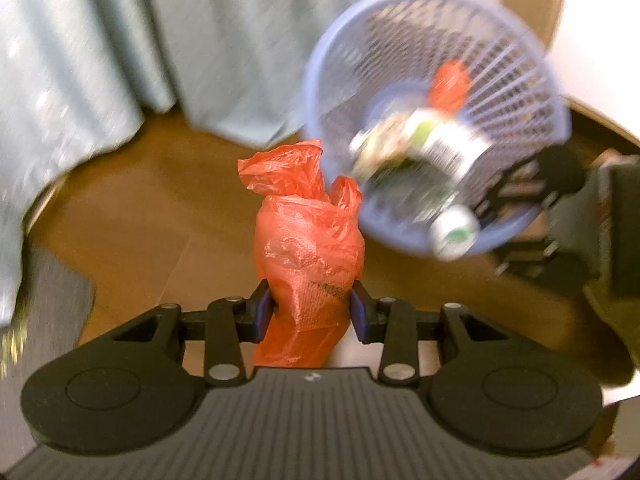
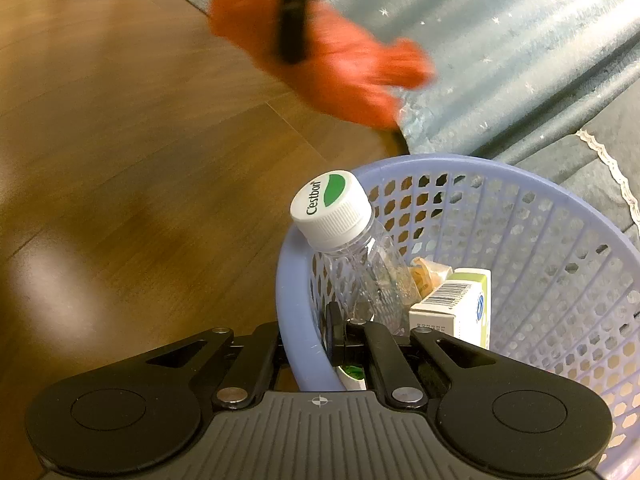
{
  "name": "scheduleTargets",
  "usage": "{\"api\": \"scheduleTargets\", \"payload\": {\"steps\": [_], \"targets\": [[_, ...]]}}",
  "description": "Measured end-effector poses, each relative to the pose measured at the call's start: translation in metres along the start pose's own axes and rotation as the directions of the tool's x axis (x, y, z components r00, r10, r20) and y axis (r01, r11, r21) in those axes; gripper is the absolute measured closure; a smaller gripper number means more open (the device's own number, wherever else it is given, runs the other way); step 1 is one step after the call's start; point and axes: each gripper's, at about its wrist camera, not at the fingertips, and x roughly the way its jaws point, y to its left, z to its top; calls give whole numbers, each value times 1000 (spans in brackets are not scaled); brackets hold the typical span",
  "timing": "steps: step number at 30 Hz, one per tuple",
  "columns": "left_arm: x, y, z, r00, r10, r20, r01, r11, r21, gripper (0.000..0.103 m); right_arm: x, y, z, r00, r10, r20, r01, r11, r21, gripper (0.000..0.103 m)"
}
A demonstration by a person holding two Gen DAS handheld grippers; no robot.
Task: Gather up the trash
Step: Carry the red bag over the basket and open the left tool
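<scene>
Left tool [image 1: 313, 309]: clamped on crumpled red plastic bag [image 1: 310, 248], lifted above wooden floor [image 1: 140, 208]. Right tool [image 2: 325, 334]: closed on rim of purple basket [image 2: 294, 280], tilted toward the bag. Inside: clear bottle [image 2: 352, 256], small carton [image 2: 460, 304], probably more scraps, blurred. Step in hand: carrying bag to basket. Next: bring bag over the opening, then release; basket to keep steady.

wood floor [image 2: 120, 152] open at left — curtain [image 2: 500, 52] closing off the far side
</scene>
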Motion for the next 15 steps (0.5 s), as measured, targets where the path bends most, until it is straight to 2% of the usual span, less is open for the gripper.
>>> {"api": "scheduleTargets", "payload": {"steps": [6, 7, 8, 9, 10, 12, 15], "targets": [[6, -34, 66, 992, -47, 114, 33, 993, 116, 69, -3, 4, -2, 1000, -2, 2, 2, 1000, -4, 103], [11, -42, 78, 989, -63, 135, 44, 990, 137, 67, -3, 5, -3, 1000, -2, 3, 2, 1000, -3, 103], [16, -49, 86, 986, -84, 145, 62, 987, 151, 61, -3, 5, -3, 1000, -4, 3, 4, 1000, -2, 103], [25, -55, 95, 984, -107, 140, 85, 984, 158, 59, -3, 5, -3, 1000, -3, 2, 3, 1000, 1, 103], [35, -56, 104, 984, -118, 134, 96, 983, 157, 50, -4, 5, -4, 1000, -3, 2, 3, 1000, 4, 103], [45, -60, 116, 982, -103, 157, 79, 985, 155, 48, -6, 5, -6, 1000, -6, 5, 6, 1000, 15, 103], [41, -55, 116, 978, -81, 194, 58, 991, 121, 48, -8, 2, -12, 1000, -12, 12, 12, 999, 33, 103]]}}
